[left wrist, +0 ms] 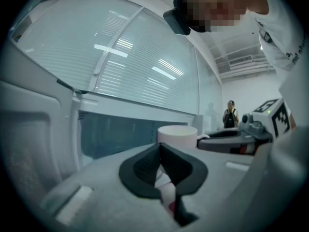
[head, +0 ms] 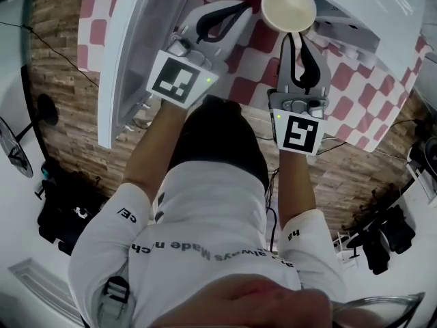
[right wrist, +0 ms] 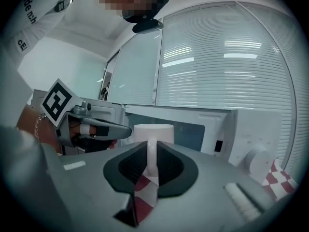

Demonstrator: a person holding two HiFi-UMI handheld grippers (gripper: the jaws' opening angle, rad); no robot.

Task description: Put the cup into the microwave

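The cup [head: 289, 7] is plain, cream-white and round, upright, with a thin handle at its side. The right gripper [head: 298, 41] is clenched on that handle, which shows as a white strip between its jaws. The cup sits over a red-and-white checked cloth [head: 254, 55], just in front of the microwave [right wrist: 193, 132] and its dark window. The left gripper [head: 229, 12] has its jaws pressed together with nothing between them, its tips near the cup's left side. A wide white panel [head: 130, 53] stands at the left.
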